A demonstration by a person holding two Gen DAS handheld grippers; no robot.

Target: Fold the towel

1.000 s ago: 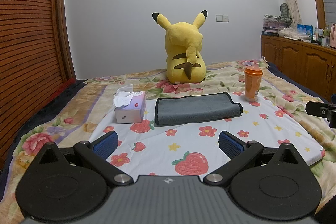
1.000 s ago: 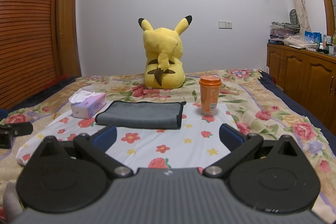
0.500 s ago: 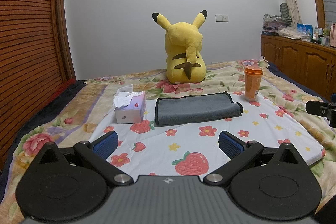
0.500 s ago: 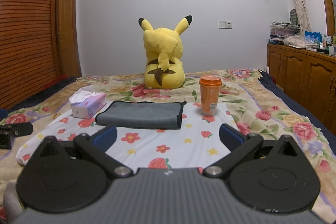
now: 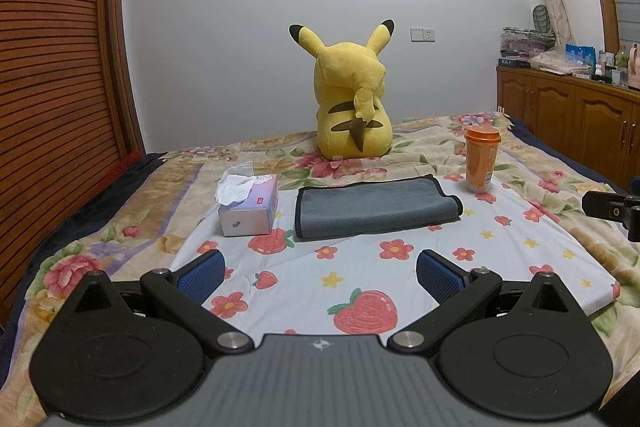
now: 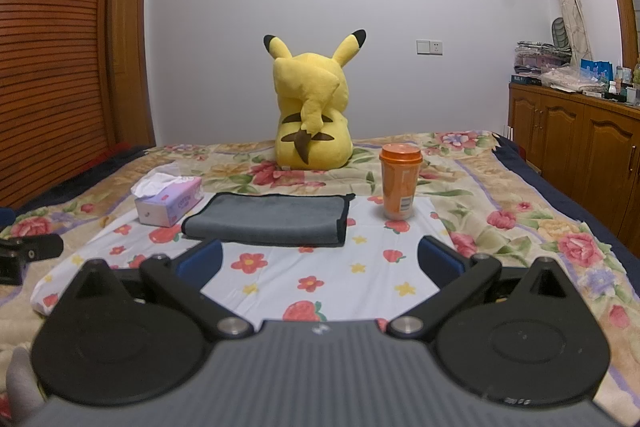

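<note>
- The left gripper point(image 5: 318, 275) hangs low over the white flowered cloth point(image 5: 400, 267), jaws spread wide, nothing between them.
- The right gripper point(image 6: 320, 261) likewise: jaws spread, nothing held.
- Ahead at 12 o'clock, well apart from both, the grey towel point(image 5: 374, 205) lies folded flat on the cloth.
- A tissue box point(image 5: 250, 207) sits just beside the towel at its 9 o'clock.
- An orange cup point(image 6: 400, 185) stands upright near the towel's 2 o'clock.
- Farther back on the bed point(image 6: 500, 195), a yellow plush toy point(image 5: 352, 107) sits, back turned.

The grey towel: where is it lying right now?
The grey towel lies folded flat on the white strawberry-print sheet, between the tissue box on its left and the orange cup on its right, in front of the Pikachu plush.
</note>
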